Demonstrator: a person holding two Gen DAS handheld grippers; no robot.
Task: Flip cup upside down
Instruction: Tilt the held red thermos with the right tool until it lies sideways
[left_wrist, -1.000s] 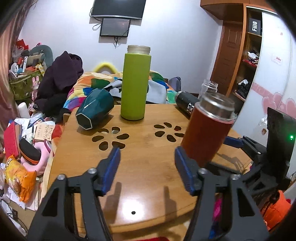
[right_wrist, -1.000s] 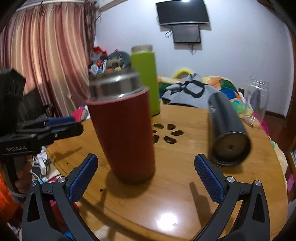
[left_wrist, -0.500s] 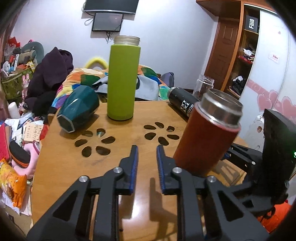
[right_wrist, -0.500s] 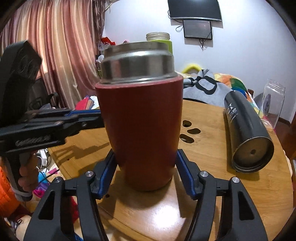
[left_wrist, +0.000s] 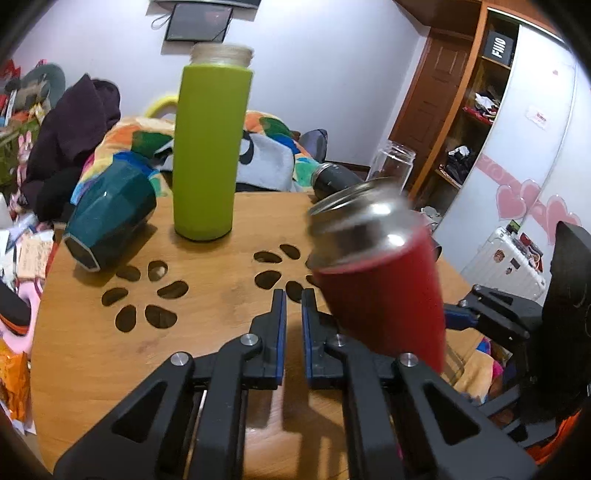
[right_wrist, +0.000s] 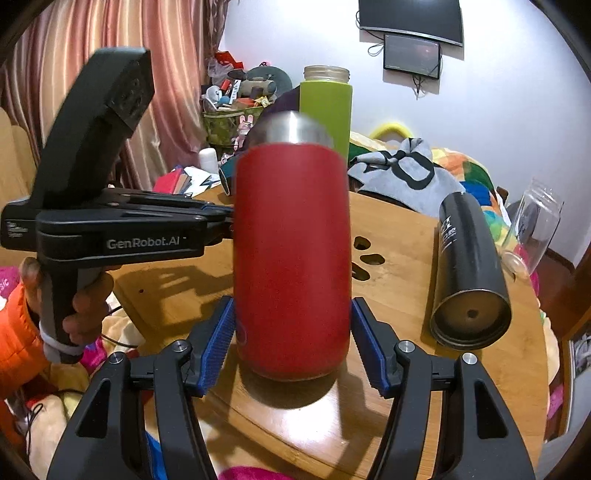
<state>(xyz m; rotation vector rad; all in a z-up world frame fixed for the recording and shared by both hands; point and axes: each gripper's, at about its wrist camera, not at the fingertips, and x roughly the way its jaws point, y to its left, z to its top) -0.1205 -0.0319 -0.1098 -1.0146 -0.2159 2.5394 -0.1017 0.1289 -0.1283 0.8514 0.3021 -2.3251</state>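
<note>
- While your right tool (right_wrist: 291, 343) clamps the red cup (right_wrist: 291, 258) low on its body — steel mouth up, tilted, base seemingly just off the counter (right_wrist: 406, 295) — lift before rolling your wrist, so the rim clears the wood.
- Your left tool (left_wrist: 293, 321) sits almost closed on nothing, tips beside the cup; draw it back.
- Watch the black bottle (right_wrist: 471, 269) lying at the right, the green bottle (left_wrist: 210, 147) upright behind, and the teal cup (left_wrist: 110, 218) on its side — set down between them.

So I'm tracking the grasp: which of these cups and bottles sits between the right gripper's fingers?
The red cup with the steel rim, clamped in the right gripper; the others stand or lie farther back.
</note>
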